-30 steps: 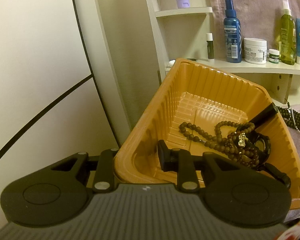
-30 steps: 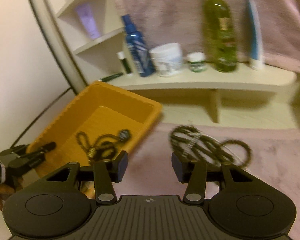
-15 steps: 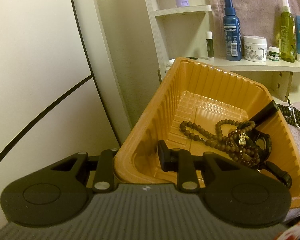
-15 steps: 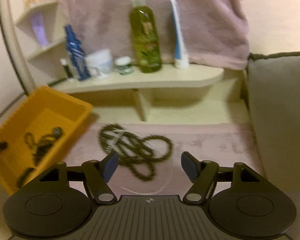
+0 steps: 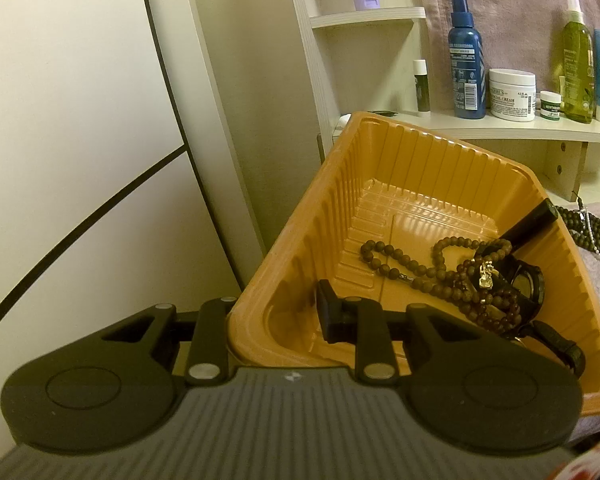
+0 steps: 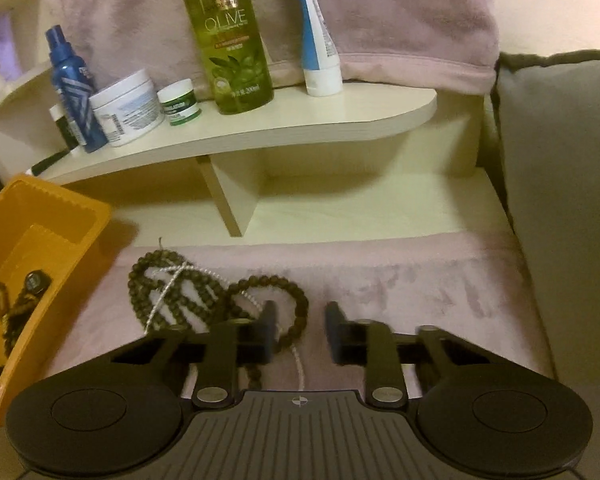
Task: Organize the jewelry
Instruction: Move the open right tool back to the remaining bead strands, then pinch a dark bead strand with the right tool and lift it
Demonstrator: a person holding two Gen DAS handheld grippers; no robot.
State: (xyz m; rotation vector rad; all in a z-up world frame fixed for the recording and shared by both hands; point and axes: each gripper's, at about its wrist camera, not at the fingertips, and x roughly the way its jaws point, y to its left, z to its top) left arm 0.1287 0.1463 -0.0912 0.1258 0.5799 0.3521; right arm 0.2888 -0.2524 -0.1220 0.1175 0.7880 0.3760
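The left claw [image 5: 274, 316] clamps the orange tray [image 5: 384, 152] wall at lower centre; the right claw [image 6: 300, 332] gapes, released, over the dark bead necklaces [image 6: 188, 292] mid-frame.

Green bottle [image 6: 231, 36]: "OLIVE", "200ml". White jar [image 5: 512, 94]: "KIEHL'S", "CREAM". Other labels too small to read.

Left hand-held gripper [image 5: 274, 316] — fingers astride the near rim of the orange tray [image 5: 340, 184], one outside, one inside. In the tray: brown bead strand [image 5: 404, 258], darker beads with a gold charm [image 5: 485, 276], black watch [image 5: 526, 284]. Beyond its right edge: dark beads [image 5: 592, 232]. Shelf [image 5: 500, 130] behind — blue bottle [image 5: 466, 64], white jar [image 5: 512, 94], green bottle [image 5: 577, 60].
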